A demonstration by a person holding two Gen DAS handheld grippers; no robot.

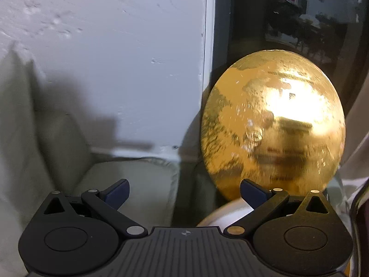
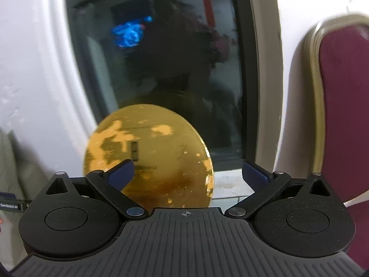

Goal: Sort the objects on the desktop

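Ahead, both the left gripper (image 1: 184,190) and right gripper (image 2: 188,170) held their jaws spread wide and empty, a gold disc (image 1: 273,124) standing at one o'clock of the left.

1. My left gripper (image 1: 184,190): jaws spread wide, nothing between the blue pads (image 1: 116,192).
2. My right gripper (image 2: 188,173): jaws also wide apart, holding nothing, blue pads (image 2: 254,173) bare.
3. Both point forward, roughly level.

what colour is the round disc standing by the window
Shiny gold with patchy, worn spots. The round disc shows best in the left wrist view.
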